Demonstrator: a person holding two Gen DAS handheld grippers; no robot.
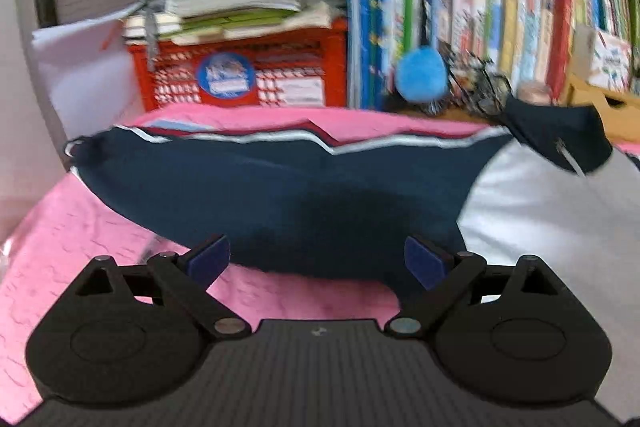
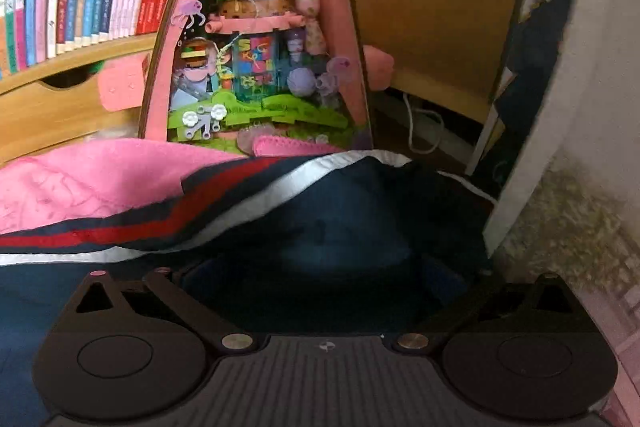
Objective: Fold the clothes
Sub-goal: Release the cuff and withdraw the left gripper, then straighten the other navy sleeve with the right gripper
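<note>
Navy garment (image 1: 320, 187) with white and red trim, lying across a pink blanket (image 1: 80, 227) on a raised surface; a white panel (image 1: 540, 219) of the same or another piece of clothing adjoins it on the right. In the left wrist view the garment's far edge, marked by a white stripe (image 1: 280, 139), runs left to right, and its right end (image 1: 560, 135) is lifted clear of the blanket, which suggests it is being carried over as a fold or spread out; the pictures fit either. What holds that end up cannot be made out.

Left gripper (image 1: 316, 263): fingers spread wide, blue pads (image 1: 208, 259) exposed, nothing between them. It sits at the near edge of the navy cloth, low over the blanket, placed as though to take or to have let go of that hem.

Right gripper (image 2: 320, 283): the arms stand well apart, but the fingertips are lost in dark folds of navy fabric (image 2: 340, 239), so whether it grips cloth cannot be told. The red, navy and white banding (image 2: 140, 227) lies just to its left.

Edges and clearance: open blanket lies to the left and near side of the garment. The far side is crowded, with a red crate (image 1: 240, 75) stacked with papers, shelved books (image 1: 520, 19) and a toy display (image 2: 256, 47) standing just beyond the blanket's edge. On the right a white upright panel (image 2: 532, 107) and a loose cable (image 2: 424, 131) stand near the cloth, so room for sweeping the fabric is judged better toward the near and left sides.
</note>
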